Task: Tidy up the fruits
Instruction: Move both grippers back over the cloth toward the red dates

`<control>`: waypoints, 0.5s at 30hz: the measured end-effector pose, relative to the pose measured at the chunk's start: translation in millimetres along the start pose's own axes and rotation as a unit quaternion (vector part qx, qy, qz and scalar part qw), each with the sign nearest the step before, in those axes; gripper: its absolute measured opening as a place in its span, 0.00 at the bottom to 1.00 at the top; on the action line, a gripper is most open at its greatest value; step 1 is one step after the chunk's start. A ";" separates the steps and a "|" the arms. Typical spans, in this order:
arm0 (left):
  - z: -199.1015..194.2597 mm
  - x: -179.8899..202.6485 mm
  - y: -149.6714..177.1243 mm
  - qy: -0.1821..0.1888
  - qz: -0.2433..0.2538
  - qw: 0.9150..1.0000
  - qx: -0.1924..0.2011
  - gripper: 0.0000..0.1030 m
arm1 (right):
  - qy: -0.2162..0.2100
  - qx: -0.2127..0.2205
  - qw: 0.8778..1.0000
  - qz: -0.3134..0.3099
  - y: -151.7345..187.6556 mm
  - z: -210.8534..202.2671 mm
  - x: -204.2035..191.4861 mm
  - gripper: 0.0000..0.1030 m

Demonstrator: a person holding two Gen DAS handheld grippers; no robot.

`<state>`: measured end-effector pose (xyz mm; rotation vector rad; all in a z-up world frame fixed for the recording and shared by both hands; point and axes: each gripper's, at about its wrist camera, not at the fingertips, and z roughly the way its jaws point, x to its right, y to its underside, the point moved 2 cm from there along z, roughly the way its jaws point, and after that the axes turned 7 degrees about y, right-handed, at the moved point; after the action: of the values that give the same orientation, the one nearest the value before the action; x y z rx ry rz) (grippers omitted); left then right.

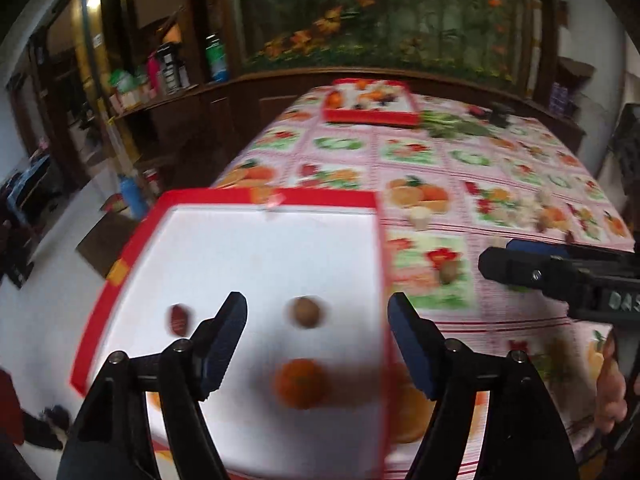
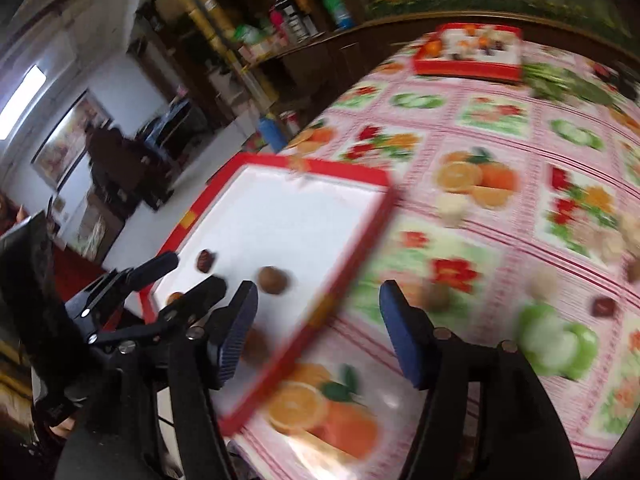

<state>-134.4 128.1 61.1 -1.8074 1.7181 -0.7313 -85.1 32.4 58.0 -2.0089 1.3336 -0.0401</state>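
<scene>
hovering over red-rimmed tray (image 1: 224,196), left gripper (image 1: 318,334) jaws spread, orange (image 1: 302,382) below, right gripper (image 2: 318,322) released

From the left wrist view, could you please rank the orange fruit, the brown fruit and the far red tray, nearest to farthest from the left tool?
1. Orange fruit, between the left tool fingers.
2. Brown fruit, just ahead in the near tray.
3. Far red tray, across the table.

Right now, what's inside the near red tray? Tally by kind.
Near red tray:
Orange, round fruit: 1
Brown, round fruit: 1
Dark red, small fruit: 1
Total: 3
Blur keeps exact kinds uncertain; other pieces lie outside the tray on the tablecloth.
</scene>
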 end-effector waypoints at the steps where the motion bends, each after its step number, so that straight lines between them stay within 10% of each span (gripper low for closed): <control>1: 0.7 14.7 -0.8 0.014 0.011 1.000 0.001 0.77 | 0.013 0.010 1.000 0.008 3.5 -9.8 15.8 0.63; 15: 42.8 135.2 -3.0 0.105 0.081 0.990 -0.046 0.77 | 0.178 0.054 0.972 0.140 68.5 -104.5 200.2 0.65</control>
<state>-96.4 -6.2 35.7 -1.6744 2.0384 -0.8088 -87.2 -201.6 27.7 -1.7592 1.7896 -0.3503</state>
